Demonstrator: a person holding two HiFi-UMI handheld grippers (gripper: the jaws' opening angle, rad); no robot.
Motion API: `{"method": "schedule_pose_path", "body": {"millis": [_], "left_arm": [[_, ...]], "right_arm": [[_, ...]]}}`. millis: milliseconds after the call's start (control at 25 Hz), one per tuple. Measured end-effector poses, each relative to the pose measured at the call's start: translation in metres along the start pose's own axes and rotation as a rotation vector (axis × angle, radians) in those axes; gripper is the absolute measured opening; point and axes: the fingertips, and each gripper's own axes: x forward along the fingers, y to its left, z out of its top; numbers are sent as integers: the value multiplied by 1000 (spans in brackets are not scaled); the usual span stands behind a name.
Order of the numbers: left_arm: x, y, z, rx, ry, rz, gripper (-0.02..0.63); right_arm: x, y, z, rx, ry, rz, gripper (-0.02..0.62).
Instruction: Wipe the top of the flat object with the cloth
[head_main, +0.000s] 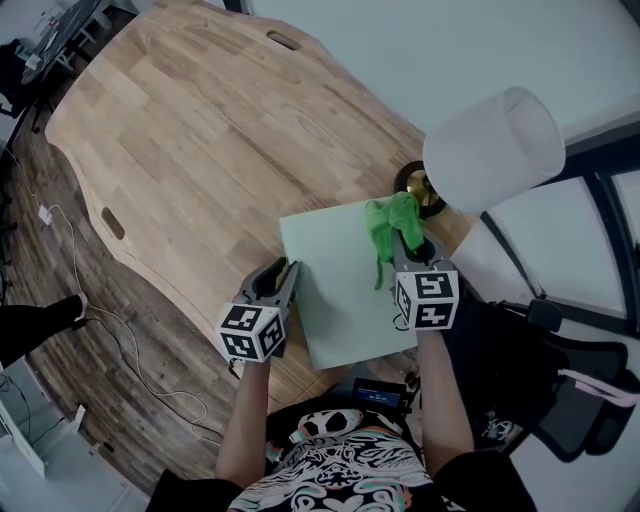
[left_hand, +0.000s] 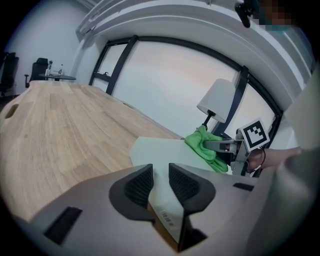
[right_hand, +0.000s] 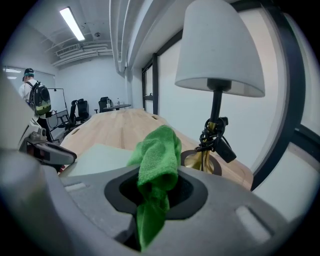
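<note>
A pale green flat board (head_main: 340, 300) lies on the wooden table's near right corner. My left gripper (head_main: 283, 275) is at the board's left edge, and in the left gripper view its jaws (left_hand: 161, 182) close on that edge (left_hand: 167, 215), one pad on each face. My right gripper (head_main: 412, 245) is over the board's far right part, shut on a bright green cloth (head_main: 390, 225). The cloth (right_hand: 157, 155) bunches up past the jaws and a tail hangs down toward the board (right_hand: 95, 155). Whether the cloth touches the board I cannot tell.
A table lamp with a white shade (head_main: 495, 145) and brass base (head_main: 418, 185) stands just beyond the board's far right corner, close to my right gripper. The wooden table (head_main: 200, 130) stretches away to the far left. A black office chair (head_main: 570, 385) is at the right.
</note>
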Motion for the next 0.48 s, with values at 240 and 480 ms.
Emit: {"method": "schedule_pose_path", "body": {"millis": [240,480], "left_arm": [[3,-1,-2,-27,6,-27,83],[3,0,-3,-44,16,-49,83]], "right_arm": [[17,9,-15,-52,125,44,83],[21,11,-18,-94,149,35,83]]}}
